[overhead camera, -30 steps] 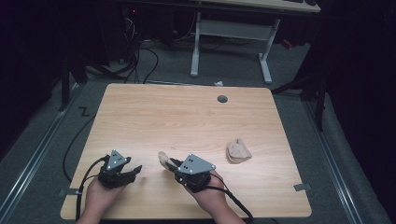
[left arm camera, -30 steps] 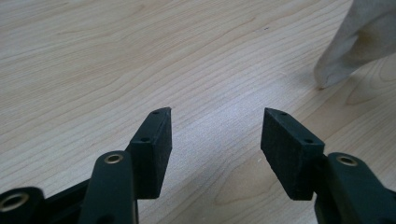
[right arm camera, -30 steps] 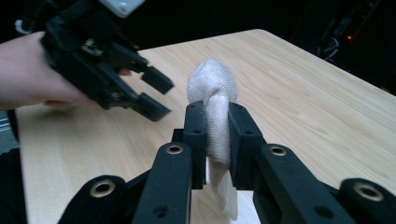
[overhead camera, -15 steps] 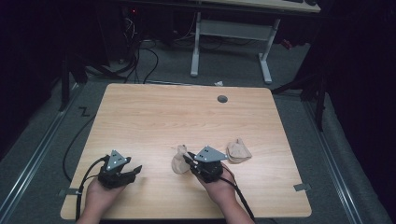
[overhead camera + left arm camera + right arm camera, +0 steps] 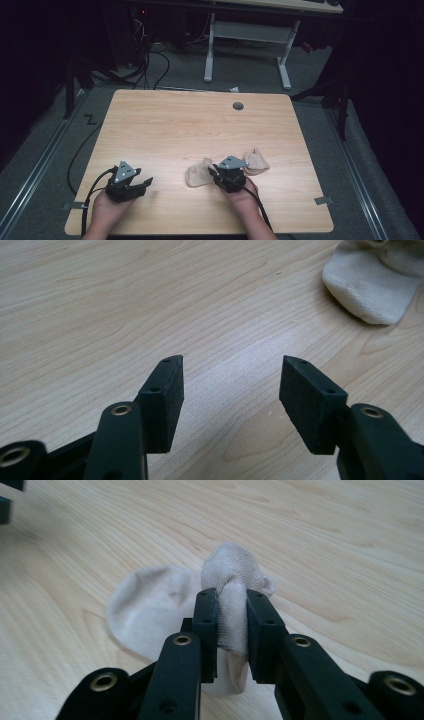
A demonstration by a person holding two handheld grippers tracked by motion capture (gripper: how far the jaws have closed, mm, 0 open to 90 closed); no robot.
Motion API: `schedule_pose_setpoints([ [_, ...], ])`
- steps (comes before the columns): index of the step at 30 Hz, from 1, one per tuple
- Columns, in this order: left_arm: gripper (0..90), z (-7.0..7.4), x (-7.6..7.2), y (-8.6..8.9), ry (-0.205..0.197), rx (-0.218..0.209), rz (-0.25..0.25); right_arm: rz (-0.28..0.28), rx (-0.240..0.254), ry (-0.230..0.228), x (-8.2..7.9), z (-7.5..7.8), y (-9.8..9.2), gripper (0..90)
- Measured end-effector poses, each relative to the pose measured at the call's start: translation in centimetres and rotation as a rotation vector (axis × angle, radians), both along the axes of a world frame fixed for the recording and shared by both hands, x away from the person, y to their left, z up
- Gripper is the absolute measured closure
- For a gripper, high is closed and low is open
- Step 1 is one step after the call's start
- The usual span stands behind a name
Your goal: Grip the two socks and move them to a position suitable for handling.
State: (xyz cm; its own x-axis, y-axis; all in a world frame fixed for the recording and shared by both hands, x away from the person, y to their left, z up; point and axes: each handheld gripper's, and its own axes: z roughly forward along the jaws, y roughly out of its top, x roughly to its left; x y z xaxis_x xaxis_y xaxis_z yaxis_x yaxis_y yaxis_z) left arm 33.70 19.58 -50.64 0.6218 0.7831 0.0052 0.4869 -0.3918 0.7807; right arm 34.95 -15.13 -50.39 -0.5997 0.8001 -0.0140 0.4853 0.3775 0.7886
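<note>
Right tongs [image 5: 231, 630] pinch a beige sock [image 5: 150, 610] on the bench [image 5: 200, 125]; second sock [image 5: 256, 161] just beside; left tongs [image 5: 230, 400] gape, idle

On the table [image 5: 175, 125], one sock [image 5: 199, 175] lies left of the right tool [image 5: 218, 172], another sock [image 5: 256, 161] right.

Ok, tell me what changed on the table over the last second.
The right gripper moved to the person's right across the table, dragging the sock pinched between its fingers toward the second sock, so the two now lie close together. It kept its grip throughout. The left gripper stayed put with its fingers open, and the second sock did not move.
</note>
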Motion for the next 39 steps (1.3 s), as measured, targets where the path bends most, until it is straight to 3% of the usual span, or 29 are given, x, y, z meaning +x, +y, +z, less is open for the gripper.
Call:
schedule_pose_setpoints([
  [6, 43.5, 0.0, 0.1, 0.0, 0.003, 0.001, -0.002, -0.062, -0.013, 0.019, 0.1, -0.3, -2.0, 64.9],
  [13, 43.4, 0.0, 0.1, 0.0, 0.002, 0.001, 0.0, -0.109, -0.018, -0.049, -0.4, 0.8, -3.7, 61.6],
  [20, 43.1, -0.1, 0.1, -0.3, 0.007, -0.007, 0.002, -0.135, -0.002, -0.014, 0.8, 0.2, -4.4, 68.1],
  [25, 43.1, 0.0, 0.1, -0.4, 0.014, -0.018, 0.008, -0.135, -0.022, -0.002, 1.4, 0.1, -3.9, 86.0],
  [27, 44.1, 0.0, 0.1, -0.4, 0.02, -0.021, 0.015, -0.128, -0.032, 0.015, 1.6, -0.1, -3.6, 89.3],
  [29, 45.5, 0.0, 0.1, -0.4, 0.021, -0.029, 0.014, -0.127, -0.068, 0.034, 1.9, -0.5, -3.4, 89.9],
  [35, 48.1, 0.2, -0.1, -0.5, 0.019, -0.031, 0.018, -0.109, -0.111, 0.097, 2.3, -1.6, -3.0, 89.8],
  [39, 49.8, 0.2, -0.1, -0.6, 0.026, -0.043, 0.012, -0.08, -0.131, 0.099, 2.0, -1.8, -2.4, 89.6],
])
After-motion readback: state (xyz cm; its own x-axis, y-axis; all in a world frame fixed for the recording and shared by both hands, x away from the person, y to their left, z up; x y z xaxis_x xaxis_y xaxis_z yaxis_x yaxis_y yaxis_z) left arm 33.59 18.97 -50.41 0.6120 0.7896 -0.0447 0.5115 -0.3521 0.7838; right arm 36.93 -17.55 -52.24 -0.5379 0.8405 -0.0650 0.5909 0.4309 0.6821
